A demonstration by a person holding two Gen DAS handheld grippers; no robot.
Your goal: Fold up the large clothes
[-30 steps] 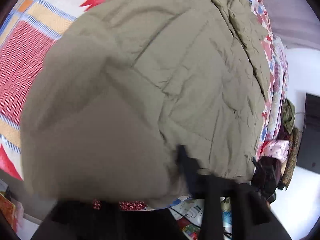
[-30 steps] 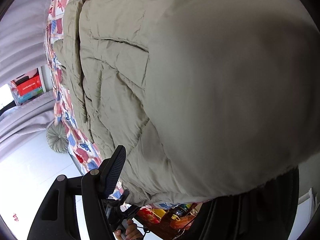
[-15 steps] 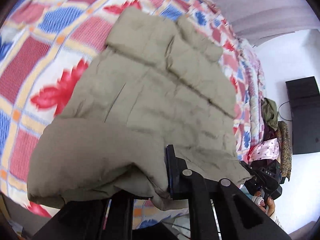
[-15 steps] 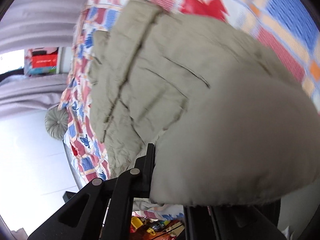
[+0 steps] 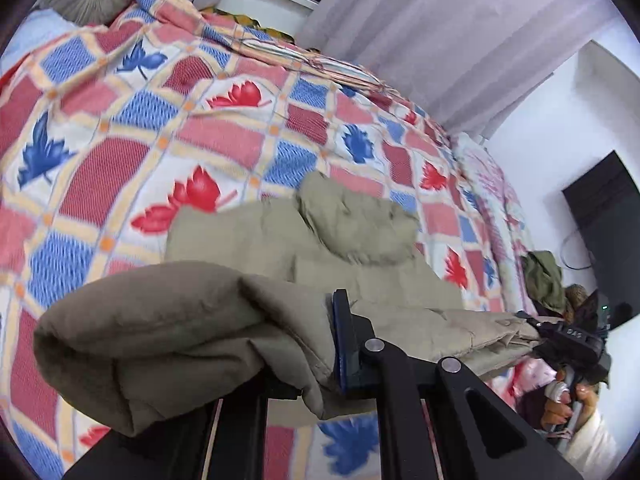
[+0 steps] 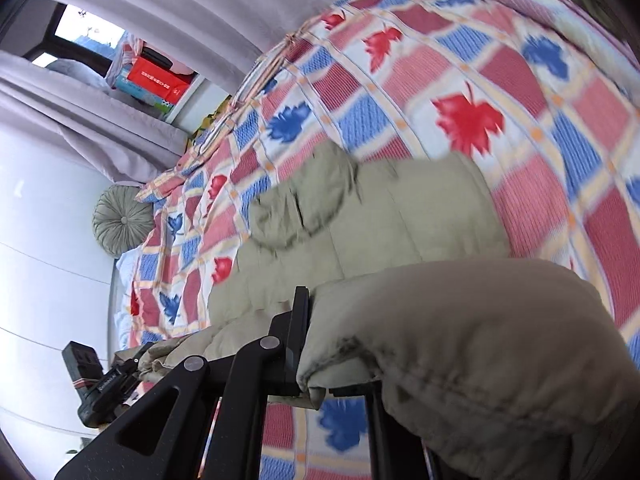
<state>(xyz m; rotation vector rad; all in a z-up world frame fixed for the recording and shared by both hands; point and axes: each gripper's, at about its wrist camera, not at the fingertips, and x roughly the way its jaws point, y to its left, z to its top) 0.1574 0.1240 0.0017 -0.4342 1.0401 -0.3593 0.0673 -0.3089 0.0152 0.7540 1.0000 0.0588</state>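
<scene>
One olive padded jacket [image 5: 248,320], one patterned quilt [image 5: 120,128], two grippers, left [image 5: 304,364] and right [image 6: 320,344], one round cushion [image 6: 122,222], perhaps two boxes [image 6: 154,80].

The jacket [image 5: 360,256] is a plain dull green-brown, like khaki, with puffy stitched squares. The bedspread [image 5: 160,120] has a checked pattern: red squares, blue squares and white squares, with pale orange lines between them and small orange dots where the lines cross. The white squares have red leaves and blue leaves on them. The left gripper [image 5: 320,364] is black with a blue pad. The right gripper [image 6: 316,360] is black. The curtain [image 5: 440,32] is light purple-grey. The round cushion [image 6: 122,220] is grey-green. The box [image 6: 158,78] on the shelf is red.
</scene>
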